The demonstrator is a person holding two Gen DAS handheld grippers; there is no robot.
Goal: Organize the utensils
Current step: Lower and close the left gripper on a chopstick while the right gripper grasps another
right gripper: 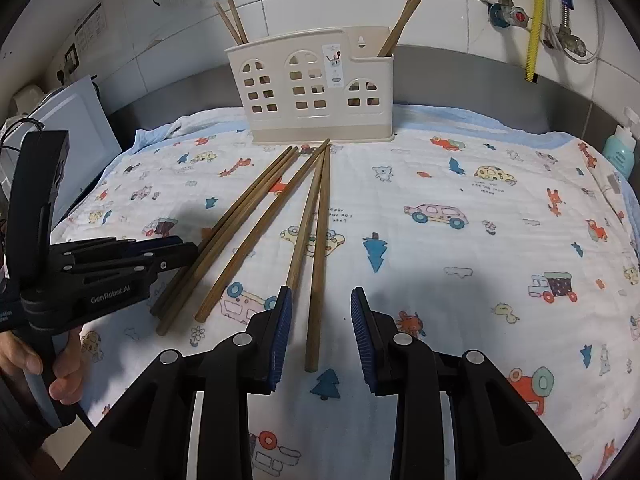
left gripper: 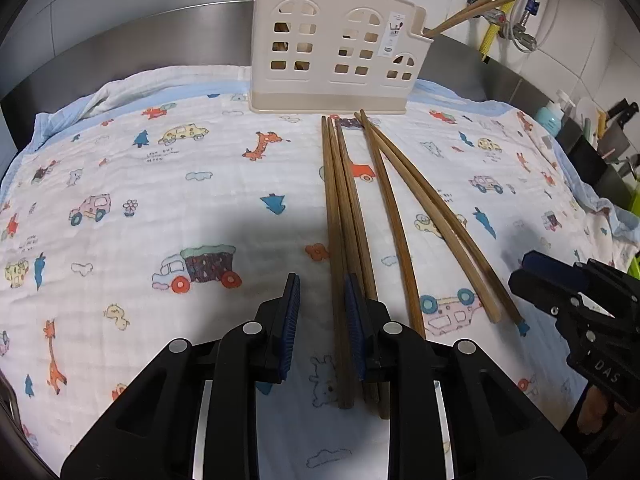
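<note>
Left wrist view: your left gripper point(left gripper: 322, 322) hangs released over the cloth point(left gripper: 120, 160), jaws apart with one chopstick of the left bundle point(left gripper: 340, 220) lying between the pads but not pinched, its siblings just under and beyond the right pad. Right wrist view: your right gripper point(right gripper: 320, 332) is likewise unclenched, straddling the near end of the rightmost chopstick point(right gripper: 318, 260), untouched. All five sticks run lengthwise away from you toward the holder point(right gripper: 312, 96), so each gripper is already aligned with its nearest stick.
</note>
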